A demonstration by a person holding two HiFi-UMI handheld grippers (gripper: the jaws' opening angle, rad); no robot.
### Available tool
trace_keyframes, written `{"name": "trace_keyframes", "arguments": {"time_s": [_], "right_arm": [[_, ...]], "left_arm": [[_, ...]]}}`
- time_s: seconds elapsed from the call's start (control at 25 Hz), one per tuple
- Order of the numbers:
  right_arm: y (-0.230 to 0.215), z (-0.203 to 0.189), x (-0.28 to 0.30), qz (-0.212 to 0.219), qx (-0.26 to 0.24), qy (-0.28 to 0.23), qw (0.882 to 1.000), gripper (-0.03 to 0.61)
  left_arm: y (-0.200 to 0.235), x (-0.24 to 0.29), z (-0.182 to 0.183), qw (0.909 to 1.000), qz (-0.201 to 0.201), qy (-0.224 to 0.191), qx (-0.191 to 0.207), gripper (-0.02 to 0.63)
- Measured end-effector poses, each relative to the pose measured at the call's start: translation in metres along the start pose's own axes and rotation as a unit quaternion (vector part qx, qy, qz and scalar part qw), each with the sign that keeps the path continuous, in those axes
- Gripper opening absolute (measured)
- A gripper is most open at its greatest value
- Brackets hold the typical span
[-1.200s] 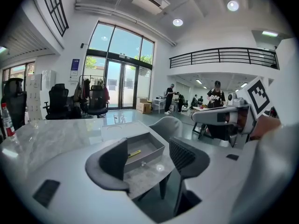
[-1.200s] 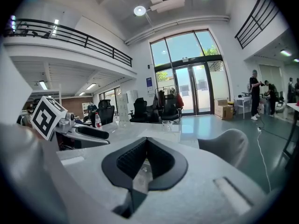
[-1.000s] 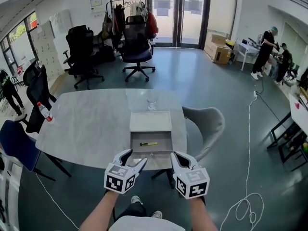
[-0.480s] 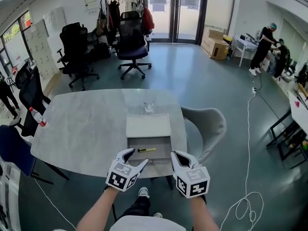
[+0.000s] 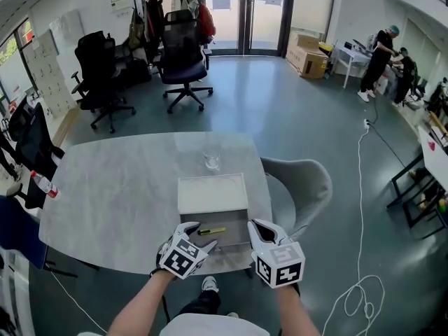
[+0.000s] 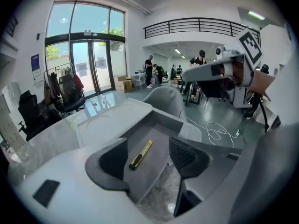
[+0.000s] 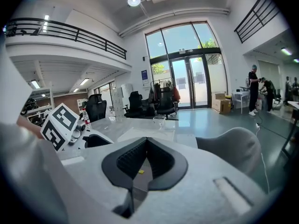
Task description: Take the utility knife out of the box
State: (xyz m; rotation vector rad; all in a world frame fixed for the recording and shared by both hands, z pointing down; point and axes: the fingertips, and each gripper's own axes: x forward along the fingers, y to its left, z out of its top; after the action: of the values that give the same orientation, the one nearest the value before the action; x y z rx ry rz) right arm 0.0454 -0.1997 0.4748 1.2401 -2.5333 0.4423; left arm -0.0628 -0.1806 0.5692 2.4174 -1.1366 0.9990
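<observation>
Status: utility knife laid flat on box floor | left gripper held spread, empty, at box's near edge | right gripper pinched closed, empty, near box | risk: knife could be skidded along box floor if jaws are lowered skewed.

Yellow utility knife in open box, left claw and right claw near.

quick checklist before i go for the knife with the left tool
1. Box open: ok.
2. Utility knife lying flat on the box floor, nothing on it: ok.
3. Left tool jaws apart: ok.
4. Knife lined up between those jaws: ok.
5. Jaws down around the knife: not ok, no contact yet.
6. Right tool out of the way: ok, off to the box's right side, jaws together.
</observation>
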Motion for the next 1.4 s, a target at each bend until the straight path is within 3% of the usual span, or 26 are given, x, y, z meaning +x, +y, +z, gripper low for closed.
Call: {"name": "trace_keyframes", "arguments": {"time_s": [0.24,0.44,0.72,1.04,1.4], "right_arm": [[-0.014,0.002,0.022,-0.011,0.008,0.008,1.0,0.005],[-0.018,0.0,0.036,-0.017,0.013,0.018,1.0,0.005],[-0.029,-0.004,0.048,-0.031,0.019,0.028,0.999,0.005],[-0.036,-0.004,0.057,-0.045,0.028,0.033,0.998,0.005],[-0.044,-0.007,0.062,-0.058,0.038,0.035,0.997,0.005]], "left_arm": [[0.009,0.028,-0.002,0.9971,-0.031,0.045,0.054,0.253],[0.01,0.046,-0.014,0.9884,-0.064,0.09,0.105,0.253],[0.013,0.066,-0.026,0.9805,-0.09,0.12,0.127,0.253],[0.013,0.082,-0.037,0.9626,-0.113,0.161,0.186,0.253],[0.01,0.094,-0.044,0.9469,-0.143,0.19,0.216,0.252]]}}
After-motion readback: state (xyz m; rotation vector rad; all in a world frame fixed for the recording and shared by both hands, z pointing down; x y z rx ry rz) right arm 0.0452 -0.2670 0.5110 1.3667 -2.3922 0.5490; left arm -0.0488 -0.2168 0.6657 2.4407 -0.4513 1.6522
